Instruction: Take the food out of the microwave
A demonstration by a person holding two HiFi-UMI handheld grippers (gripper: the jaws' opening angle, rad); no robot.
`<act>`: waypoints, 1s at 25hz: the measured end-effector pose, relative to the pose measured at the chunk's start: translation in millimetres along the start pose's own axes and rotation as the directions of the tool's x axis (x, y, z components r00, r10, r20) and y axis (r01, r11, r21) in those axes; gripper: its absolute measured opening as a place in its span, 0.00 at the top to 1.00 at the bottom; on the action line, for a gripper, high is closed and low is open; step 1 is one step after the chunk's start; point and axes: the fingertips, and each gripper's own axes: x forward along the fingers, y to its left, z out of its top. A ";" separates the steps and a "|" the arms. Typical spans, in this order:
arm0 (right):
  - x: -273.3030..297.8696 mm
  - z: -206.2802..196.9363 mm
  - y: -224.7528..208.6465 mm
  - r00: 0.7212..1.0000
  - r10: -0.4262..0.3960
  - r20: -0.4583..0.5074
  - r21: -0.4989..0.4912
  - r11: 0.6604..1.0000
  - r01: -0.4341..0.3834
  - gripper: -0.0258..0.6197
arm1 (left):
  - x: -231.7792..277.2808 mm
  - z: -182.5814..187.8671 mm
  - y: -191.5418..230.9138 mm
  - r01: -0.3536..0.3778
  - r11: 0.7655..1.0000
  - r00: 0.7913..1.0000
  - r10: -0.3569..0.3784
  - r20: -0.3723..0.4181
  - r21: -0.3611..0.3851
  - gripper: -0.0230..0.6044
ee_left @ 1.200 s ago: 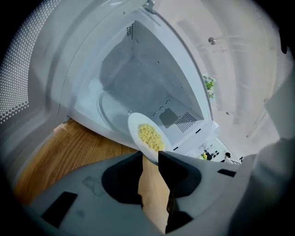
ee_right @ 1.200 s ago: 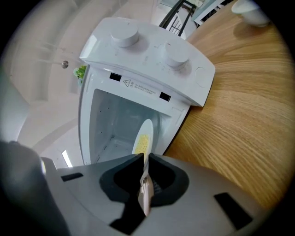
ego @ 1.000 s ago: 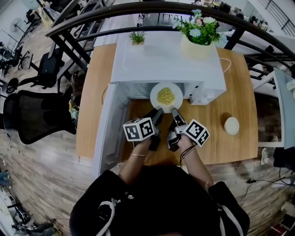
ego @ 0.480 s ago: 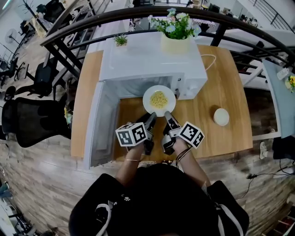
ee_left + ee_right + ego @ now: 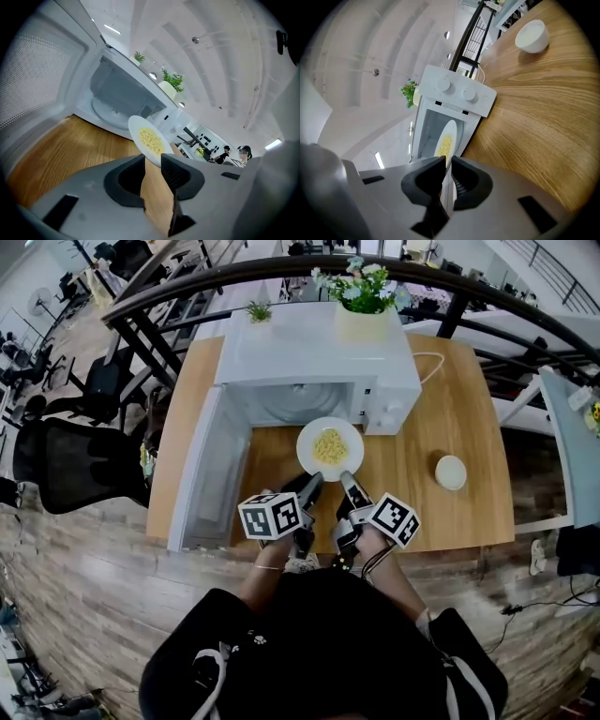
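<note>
A white plate of yellow food (image 5: 330, 448) hangs over the wooden table (image 5: 450, 409), just in front of the white microwave (image 5: 319, 352), whose cavity is bare. The microwave door (image 5: 211, 474) stands swung open to the left. My left gripper (image 5: 312, 486) is shut on the plate's near left rim and my right gripper (image 5: 349, 482) on its near right rim. In the left gripper view the plate (image 5: 149, 140) rises tilted out of the jaws (image 5: 152, 161), with the empty cavity (image 5: 117, 93) behind. In the right gripper view the plate (image 5: 446, 140) shows edge-on between the narrow jaws (image 5: 446, 165).
A small white bowl (image 5: 451, 472) sits on the table to the right, also in the right gripper view (image 5: 532, 35). A flower pot (image 5: 363, 315) and a small plant (image 5: 259, 311) stand on the microwave. Black chairs (image 5: 70, 465) and a railing lie left and behind.
The plate has come out of the microwave mouth toward me, held by both grippers, and now sits wholly outside over the table.
</note>
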 end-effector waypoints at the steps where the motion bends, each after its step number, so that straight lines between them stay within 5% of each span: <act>1: -2.2 -2.9 2.0 1.000 0.002 -0.007 -0.005 1.000 -0.002 0.90 | -4.1 -1.0 -0.8 0.001 1.000 1.000 -0.001 0.000 0.001 0.79; 25: -20.0 -14.3 19.5 0.999 0.041 -0.025 -0.048 0.998 -0.042 0.89 | -28.0 -1.5 -14.9 0.007 0.999 1.000 -0.008 0.024 0.038 0.79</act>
